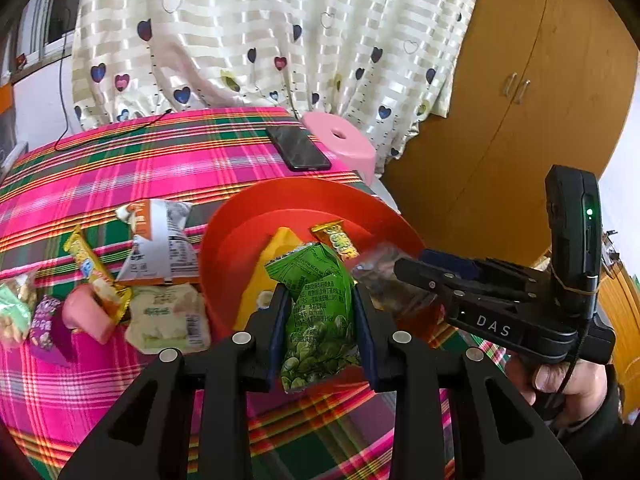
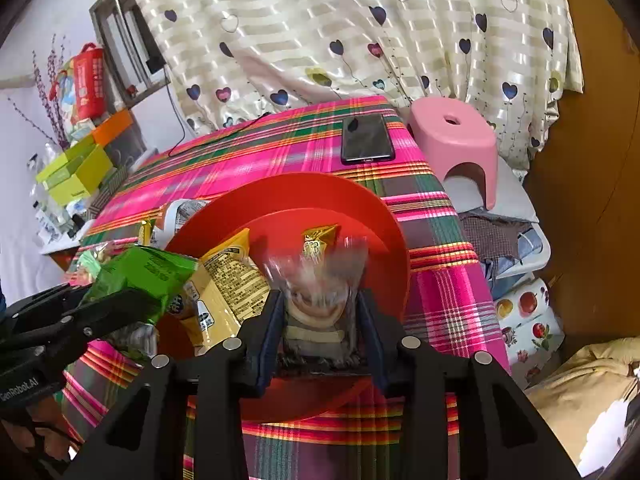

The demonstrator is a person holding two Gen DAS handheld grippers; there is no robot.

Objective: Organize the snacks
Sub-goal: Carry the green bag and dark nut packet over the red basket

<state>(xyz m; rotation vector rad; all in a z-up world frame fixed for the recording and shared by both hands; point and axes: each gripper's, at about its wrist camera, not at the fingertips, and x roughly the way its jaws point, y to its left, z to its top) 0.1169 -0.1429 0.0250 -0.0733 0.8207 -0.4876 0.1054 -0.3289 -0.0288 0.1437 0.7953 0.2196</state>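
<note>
Your left claw grips the green snack bag just over the near rim of the red bowl; your right claw has a clear packet between its pads, though how firm that hold is you can't tell. Both claws crowd the same rim, so they could knock together or tip the bowl. Left of it, loose snacks wait on the plaid counter. Farther back lie a phone and a pink stool.
</note>
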